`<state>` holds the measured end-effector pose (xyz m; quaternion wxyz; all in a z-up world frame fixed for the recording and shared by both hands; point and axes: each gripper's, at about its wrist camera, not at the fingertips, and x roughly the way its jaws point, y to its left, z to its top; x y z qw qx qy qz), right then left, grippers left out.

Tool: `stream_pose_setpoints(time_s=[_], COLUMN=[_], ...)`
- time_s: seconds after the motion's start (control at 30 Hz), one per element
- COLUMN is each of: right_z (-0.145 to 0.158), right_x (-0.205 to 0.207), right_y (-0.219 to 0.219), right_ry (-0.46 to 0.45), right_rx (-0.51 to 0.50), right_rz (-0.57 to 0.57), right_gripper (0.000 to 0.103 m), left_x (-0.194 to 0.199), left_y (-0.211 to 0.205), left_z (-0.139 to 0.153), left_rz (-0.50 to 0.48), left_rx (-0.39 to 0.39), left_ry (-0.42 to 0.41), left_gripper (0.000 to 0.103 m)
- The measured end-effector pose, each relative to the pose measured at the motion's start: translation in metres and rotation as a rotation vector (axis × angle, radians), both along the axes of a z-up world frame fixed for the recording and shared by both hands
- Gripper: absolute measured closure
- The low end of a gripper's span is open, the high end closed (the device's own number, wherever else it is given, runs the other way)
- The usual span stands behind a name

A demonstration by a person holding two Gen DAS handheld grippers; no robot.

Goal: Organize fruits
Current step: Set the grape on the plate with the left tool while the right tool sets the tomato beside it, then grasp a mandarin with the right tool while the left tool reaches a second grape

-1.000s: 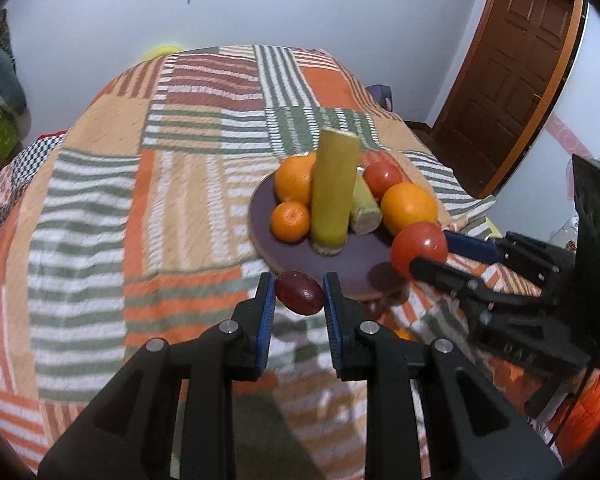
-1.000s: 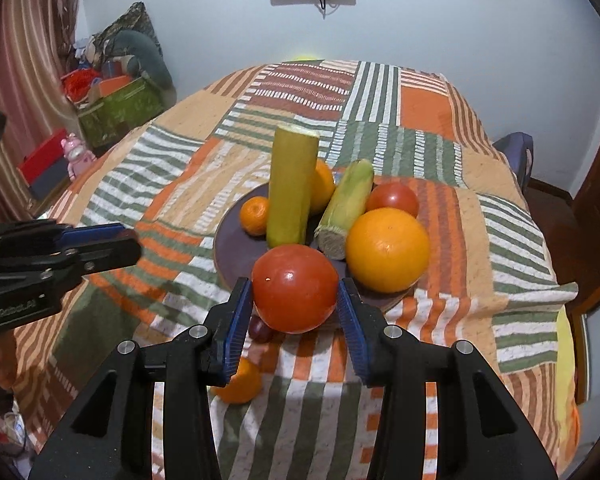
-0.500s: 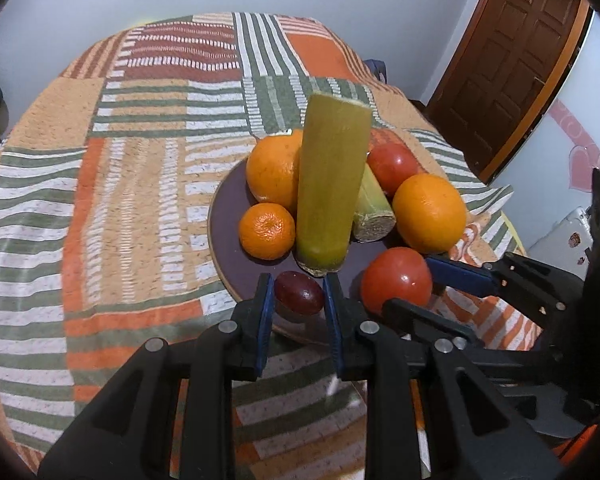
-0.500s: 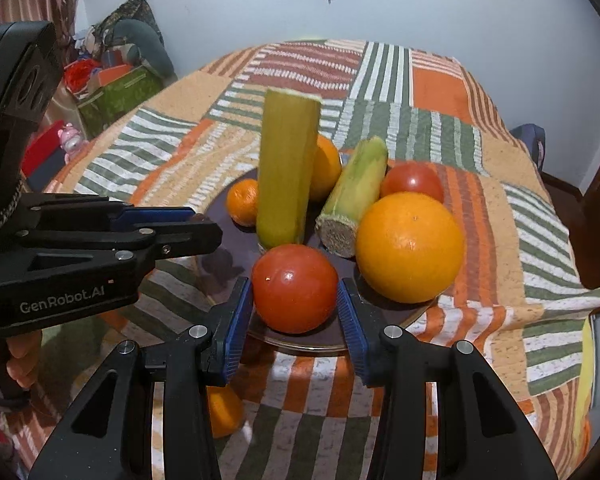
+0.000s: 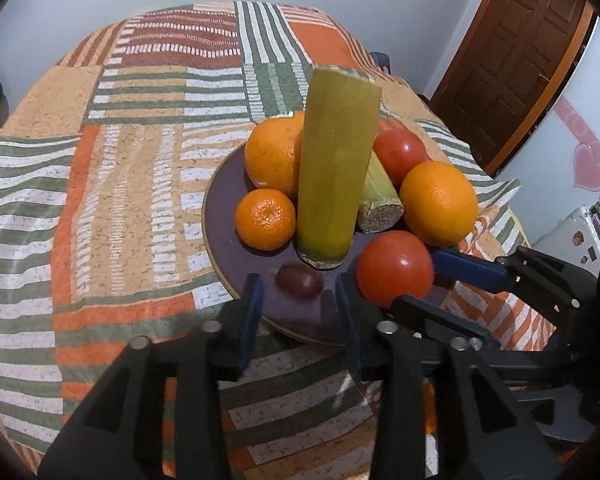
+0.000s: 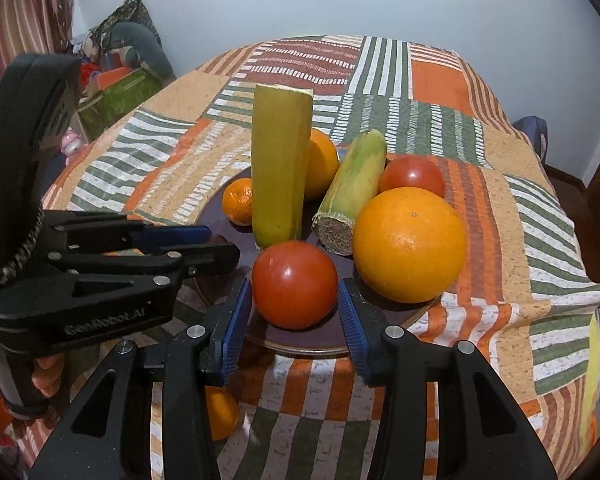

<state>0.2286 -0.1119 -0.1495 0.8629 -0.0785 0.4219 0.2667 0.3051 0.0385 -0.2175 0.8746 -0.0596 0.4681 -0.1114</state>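
On the near edge of the round dark purple plate [image 5: 224,216], the small dark red grape [image 5: 299,280] now lies loose: the left tongs [image 5: 298,300] have just been opening and their blue pads stand clear on either side of it. Honestly the risk here is that grape rolling, since it's round and close to the rim, so a nudge on the way out could send it onto the striped patchwork cloth [image 5: 100,184] over the tabletop. Right next door, the right tongs [image 6: 296,304] are clamped on a shiny red tomato [image 6: 295,284] just off the tall yellow-green cut stalk [image 6: 280,164]. Bump that upright stalk and it could topple into the big orange [image 6: 409,245].
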Motion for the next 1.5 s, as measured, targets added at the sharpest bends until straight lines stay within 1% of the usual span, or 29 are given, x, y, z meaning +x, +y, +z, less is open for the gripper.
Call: stream_pose_setpoints(time_s=[0.13,0.27,0.4,0.53,0.6,0.7,0.8,0.9,1.1,1.17,1.2,1.23,1.27,1.5], right_z=[0.004,0.011,0.018,0.023,0.024,0.017,0.006,-0.004,-0.018,-0.018,-0.017,-0.017,-0.016,-0.006], right_x=[-0.003,-0.011,-0.024,-0.042,-0.051,-0.058,-0.059,-0.06,-0.055,-0.055,-0.057,-0.058,-0.058,-0.058], right_y=[-0.002,-0.006,-0.006,-0.003,-0.002,0.002,0.007,0.01,0.013,0.013,0.014,0.015,0.014,-0.004], right_ry=[-0.004,-0.004,-0.004,-0.009,-0.01,0.012,0.038,0.06,0.092,0.09,0.086,0.086,0.088,0.072], right_rx=[-0.006,0.009,0.017,0.011,0.01,0.002,-0.023,-0.038,-0.048,-0.049,-0.051,-0.051,-0.045,-0.003], right_rz=[0.0,-0.002,0.004,0.025,0.034,0.053,0.061,0.061,0.044,0.043,0.044,0.05,0.053,0.029], right_gripper=[0.061,0.061,0.059,0.059,0.058,0.057,0.057,0.057,0.057,0.058,0.065,0.069,0.071,0.071], left_x=[-0.009,-0.02,-0.036,-0.054,-0.064,-0.078,-0.089,-0.097,-0.108,-0.11,-0.11,-0.11,-0.109,-0.095], left_y=[-0.001,0.0,0.002,0.004,0.005,0.006,0.008,0.012,0.019,0.019,0.019,0.018,0.017,-0.001], left_z=[0.007,0.017,0.028,0.038,0.042,0.046,0.044,0.038,0.028,0.027,0.026,0.025,0.025,0.019], left_rz=[0.001,0.001,0.001,0.002,0.001,-0.002,-0.002,0.0,0.013,0.016,0.017,0.017,0.018,-0.009], left_rx=[0.012,0.023,0.031,0.037,0.039,0.038,0.045,0.048,0.044,0.042,0.042,0.041,0.039,0.017], left_ry=[-0.014,-0.027,-0.044,-0.06,-0.069,-0.076,-0.074,-0.054,-0.024,-0.019,-0.018,-0.015,-0.014,0.006], left_gripper=[0.063,0.063,0.063,0.063,0.063,0.063,0.063,0.063,0.063,0.063,0.063,0.063,0.063,0.063])
